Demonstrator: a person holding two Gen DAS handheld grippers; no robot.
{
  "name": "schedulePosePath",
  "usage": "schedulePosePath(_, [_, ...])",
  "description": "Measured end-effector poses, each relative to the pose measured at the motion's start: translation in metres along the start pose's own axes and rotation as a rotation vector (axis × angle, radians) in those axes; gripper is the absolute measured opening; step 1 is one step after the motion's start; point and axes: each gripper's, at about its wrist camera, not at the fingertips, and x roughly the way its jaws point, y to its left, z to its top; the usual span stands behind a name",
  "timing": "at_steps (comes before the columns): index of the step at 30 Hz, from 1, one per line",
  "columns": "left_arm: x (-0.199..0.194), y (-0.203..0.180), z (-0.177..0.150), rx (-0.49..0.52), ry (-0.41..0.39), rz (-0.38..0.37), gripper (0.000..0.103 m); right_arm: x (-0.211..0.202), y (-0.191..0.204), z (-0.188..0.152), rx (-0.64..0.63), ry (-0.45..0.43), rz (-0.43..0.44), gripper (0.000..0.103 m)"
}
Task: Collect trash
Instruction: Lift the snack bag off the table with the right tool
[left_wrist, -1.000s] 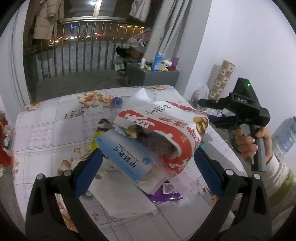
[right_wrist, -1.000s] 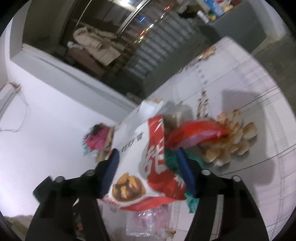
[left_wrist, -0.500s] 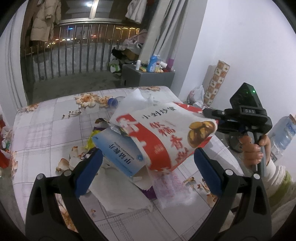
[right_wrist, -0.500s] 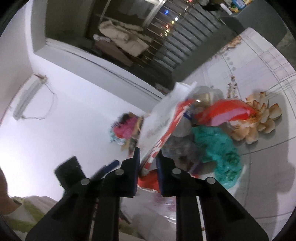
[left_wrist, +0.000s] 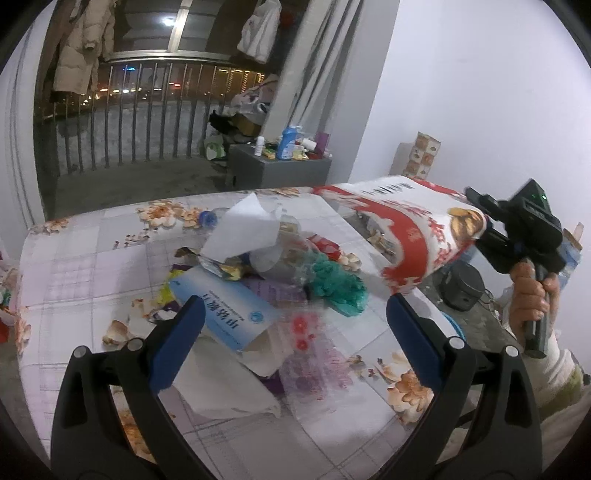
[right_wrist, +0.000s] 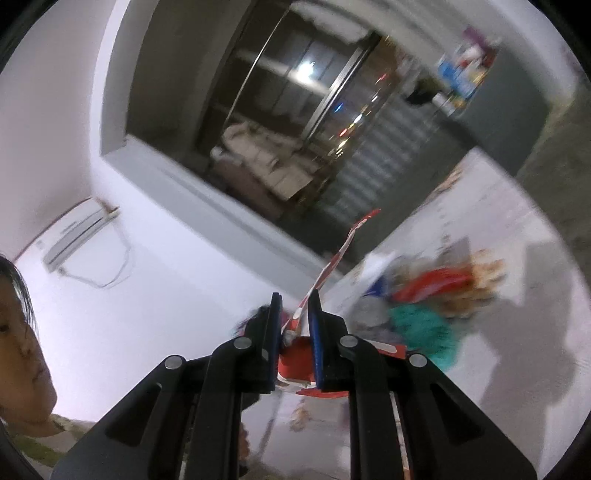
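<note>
Here, in the left wrist view, the left tool (left_wrist: 293, 338) has its two blue pads spread wide apart with nothing between them, poised above the table (left_wrist: 66, 266). Just ahead of it and slightly below lies the trash pile: one pale blue box (left_wrist: 225, 308) with its long axis running from upper left to lower right, one white tissue (left_wrist: 225, 384) under its near end, one green crumpled net (left_wrist: 338, 286), one white sheet of paper (left_wrist: 245, 230), one clear plastic wrapper (left_wrist: 317, 354) with red marks, and one crinkled foil scrap (left_wrist: 218, 264). The box is the nearest piece to this tool, almost between the pads' line of reach. Off to the right, one red-and-white snack bag (left_wrist: 410, 229) hangs in the air past the table edge, pinched at its right end by the right tool (left_wrist: 484, 225), which one hand (left_wrist: 532, 295) carries. The bag's long axis runs roughly level, pointing back toward the pile.

In the right wrist view, the right tool (right_wrist: 295, 332) has its jaws drawn nearly together, clamped on the edge of that snack bag (right_wrist: 295, 365), which shows edge-on between the pads. The pile is blurred to the right and lower. By my judgement, the left tool is the nearer one for the remaining trash, the box first.
</note>
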Motion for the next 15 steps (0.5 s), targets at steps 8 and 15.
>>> schedulePosePath(8, [0.026,-0.005,-0.004,-0.036,0.077,-0.048,0.071,-0.068,0.012,-0.015,-0.041,-0.058,-0.293,0.015])
schedulePosePath(15, [0.054,-0.005,-0.01,-0.09,0.136,-0.089,0.06,-0.05,-0.006,-0.036,-0.036,0.065,-0.505,0.021])
